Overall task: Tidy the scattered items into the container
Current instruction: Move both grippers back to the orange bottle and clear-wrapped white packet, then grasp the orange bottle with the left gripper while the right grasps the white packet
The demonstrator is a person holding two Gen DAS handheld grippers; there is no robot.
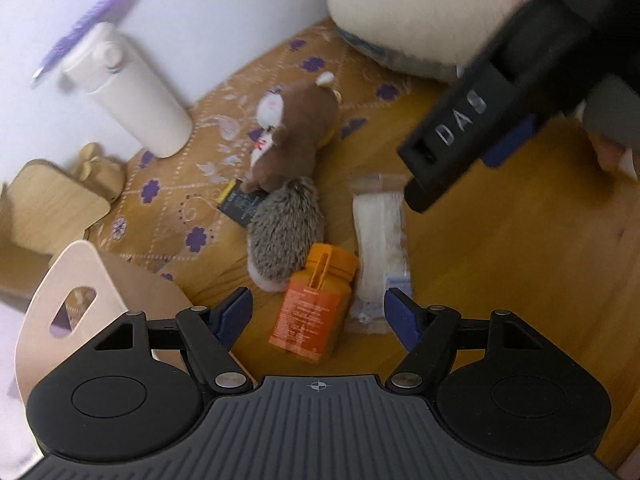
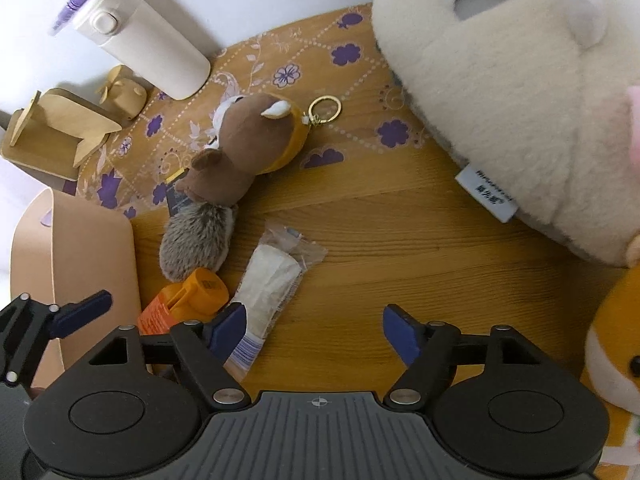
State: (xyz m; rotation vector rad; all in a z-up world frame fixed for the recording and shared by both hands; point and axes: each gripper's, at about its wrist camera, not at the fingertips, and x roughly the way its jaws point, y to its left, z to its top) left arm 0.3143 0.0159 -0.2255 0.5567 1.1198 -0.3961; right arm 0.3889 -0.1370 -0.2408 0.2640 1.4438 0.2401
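Observation:
An orange bottle (image 1: 314, 304) lies on the wooden table between the open fingers of my left gripper (image 1: 318, 316). Beside it lie a clear packet of white wipes (image 1: 380, 248), a grey hedgehog toy (image 1: 286, 232), a brown plush (image 1: 292, 132) and a dark small card (image 1: 240, 202). The beige container (image 1: 80, 308) stands at the left. My right gripper (image 2: 314, 330) is open and empty above the table, its left finger over the packet's (image 2: 272, 280) end. The bottle (image 2: 188, 300), hedgehog (image 2: 196, 236), brown plush (image 2: 248, 148) and container (image 2: 80, 248) show there too.
A white tumbler (image 2: 152, 44) and a wooden stand (image 2: 56, 136) stand at the back left on a flowered mat (image 2: 320, 60). A big cream plush (image 2: 512, 92) fills the right, with an orange plush (image 2: 616, 348) near it. The right gripper's body (image 1: 480, 120) hangs over the table's right.

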